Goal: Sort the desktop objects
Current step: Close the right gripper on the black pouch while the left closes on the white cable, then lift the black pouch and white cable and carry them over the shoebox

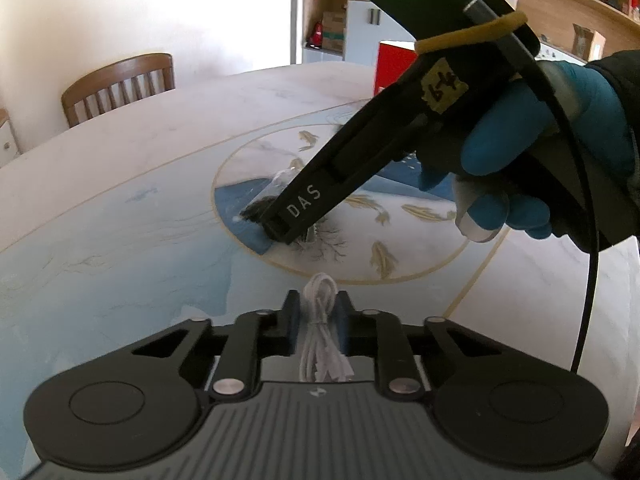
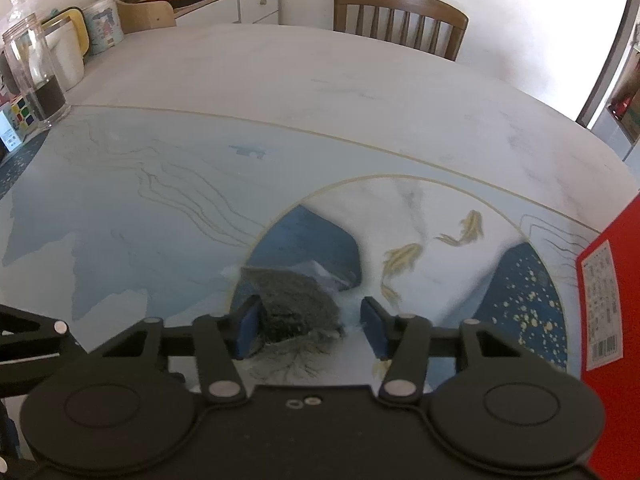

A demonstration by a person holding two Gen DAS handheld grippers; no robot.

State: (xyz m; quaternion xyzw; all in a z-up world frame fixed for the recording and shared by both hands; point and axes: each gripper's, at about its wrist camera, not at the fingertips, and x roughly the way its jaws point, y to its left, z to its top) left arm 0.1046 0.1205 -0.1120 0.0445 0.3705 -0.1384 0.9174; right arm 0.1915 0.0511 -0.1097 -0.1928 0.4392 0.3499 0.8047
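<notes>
My left gripper (image 1: pixel 318 312) is shut on a small tied bundle of white cable (image 1: pixel 320 296), held just above the patterned table mat (image 1: pixel 120 232). A clear bag of dark fibrous stuff (image 2: pixel 296 300) lies on the mat's round fish design. My right gripper (image 2: pixel 312 320) stands over it with the bag between its jaws. The left pad (image 2: pixel 248 328) touches the bag, while the right pad (image 2: pixel 374 328) stands clear of it. In the left wrist view the right gripper (image 1: pixel 286 232), held by a blue-gloved hand (image 1: pixel 520 160), has its tip down on the bag (image 1: pixel 256 210).
A red box (image 2: pixel 608 320) stands at the right edge of the table. At the far left are a clear jar (image 2: pixel 36 72), a puzzle cube (image 2: pixel 18 116) and mugs (image 2: pixel 68 52). A wooden chair (image 2: pixel 400 16) sits behind the table.
</notes>
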